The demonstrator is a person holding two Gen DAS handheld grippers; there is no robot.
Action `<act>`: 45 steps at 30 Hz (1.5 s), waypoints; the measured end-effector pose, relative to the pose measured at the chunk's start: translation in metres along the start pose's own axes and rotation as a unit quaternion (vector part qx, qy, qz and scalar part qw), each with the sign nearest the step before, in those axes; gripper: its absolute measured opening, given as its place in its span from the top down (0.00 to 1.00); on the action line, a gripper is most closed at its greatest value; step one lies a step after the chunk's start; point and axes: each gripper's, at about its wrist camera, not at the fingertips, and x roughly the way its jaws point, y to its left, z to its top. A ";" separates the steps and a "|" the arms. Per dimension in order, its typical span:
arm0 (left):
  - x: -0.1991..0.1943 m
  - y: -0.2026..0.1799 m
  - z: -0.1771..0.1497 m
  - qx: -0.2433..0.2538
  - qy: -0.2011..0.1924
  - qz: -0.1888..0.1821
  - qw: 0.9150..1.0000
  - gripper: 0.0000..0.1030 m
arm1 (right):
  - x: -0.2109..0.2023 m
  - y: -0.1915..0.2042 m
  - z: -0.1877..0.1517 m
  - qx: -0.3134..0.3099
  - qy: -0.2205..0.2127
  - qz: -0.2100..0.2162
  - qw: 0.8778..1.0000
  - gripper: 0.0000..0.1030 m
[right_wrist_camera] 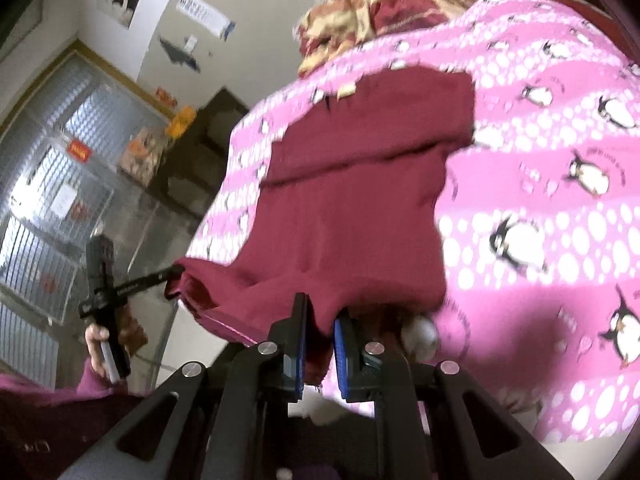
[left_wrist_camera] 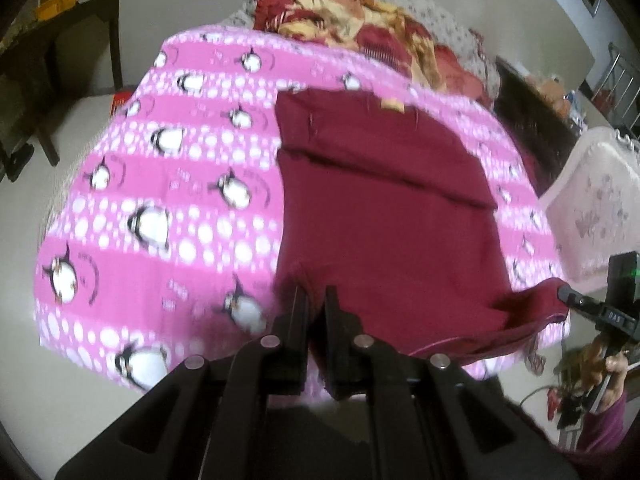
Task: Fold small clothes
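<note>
While both grippers pinch the near hem of a maroon garment [left_wrist_camera: 380, 200], the rest of it stretches straight away from them across a pink penguin sheet [left_wrist_camera: 160, 184], its long axis running from the person toward the far end of the bed. The left gripper [left_wrist_camera: 316, 294] has its jaws pressed together on one near corner, the cloth bunched between the black fingers; seen from the right wrist view, the same tool [right_wrist_camera: 176, 276] holds that corner raised off the sheet. The right gripper [right_wrist_camera: 322, 312], its blue pads closed on a fold of the hem, clamps the other near corner, and appears at the frame edge of the left wrist view [left_wrist_camera: 564, 294] with the fabric sagging between the two. A crease already crosses the garment partway up, and a tan label [left_wrist_camera: 392, 105] marks its far edge. Each hand is equally near its own corner, so the next move, by this reading, calls for both to carry the hem forward along that axis to the far edge. Uneven travel could skew the fold. A patterned blanket [left_wrist_camera: 360, 12] lies heaped beyond.
</note>
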 end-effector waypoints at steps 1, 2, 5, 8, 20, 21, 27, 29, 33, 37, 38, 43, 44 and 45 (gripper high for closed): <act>0.002 -0.003 0.007 0.000 -0.009 0.003 1.000 0.94 | -0.001 -0.002 0.003 0.006 -0.012 -0.001 1.000 0.87; 0.002 -0.004 0.012 0.000 -0.013 0.005 1.000 0.94 | -0.001 -0.004 0.007 0.013 -0.024 -0.002 1.000 0.87; 0.006 -0.010 0.029 0.002 -0.027 0.011 1.000 0.94 | 0.000 -0.010 0.020 0.031 -0.047 0.000 0.998 0.87; 0.009 -0.013 0.046 -0.001 -0.037 0.007 0.999 0.94 | 0.000 -0.013 0.037 0.033 -0.058 -0.005 0.998 0.87; 0.031 -0.029 0.104 0.015 -0.060 0.031 0.998 0.94 | 0.016 -0.014 0.100 0.015 -0.075 -0.016 0.997 0.88; 0.033 -0.030 0.107 0.016 -0.059 0.033 0.998 0.94 | 0.018 -0.015 0.105 0.014 -0.075 -0.019 0.997 0.88; 0.053 -0.029 0.132 0.016 -0.055 0.046 0.997 0.94 | 0.033 -0.021 0.134 0.016 -0.080 -0.023 0.996 0.88; 0.058 -0.030 0.139 0.018 -0.056 0.050 0.997 0.94 | 0.037 -0.022 0.143 0.015 -0.081 -0.025 0.996 0.88; 0.068 -0.032 0.155 0.022 -0.058 0.055 0.997 0.94 | 0.046 -0.028 0.161 0.019 -0.084 -0.030 0.996 0.88; 0.080 -0.034 0.171 0.024 -0.057 0.059 0.996 0.94 | 0.055 -0.035 0.177 0.021 -0.084 -0.038 0.996 0.88; 0.084 -0.035 0.175 0.025 -0.056 0.060 0.996 0.94 | 0.058 -0.037 0.181 0.021 -0.083 -0.039 0.996 0.88; 0.103 -0.039 0.195 0.029 -0.053 0.066 0.996 0.94 | 0.071 -0.049 0.199 0.026 -0.080 -0.049 0.995 0.88; 0.107 -0.040 0.199 0.030 -0.053 0.067 0.996 0.94 | 0.074 -0.052 0.203 0.028 -0.079 -0.052 0.995 0.88; 0.111 -0.040 0.203 0.030 -0.052 0.068 0.996 0.94 | 0.078 -0.055 0.207 0.030 -0.078 -0.055 0.995 0.88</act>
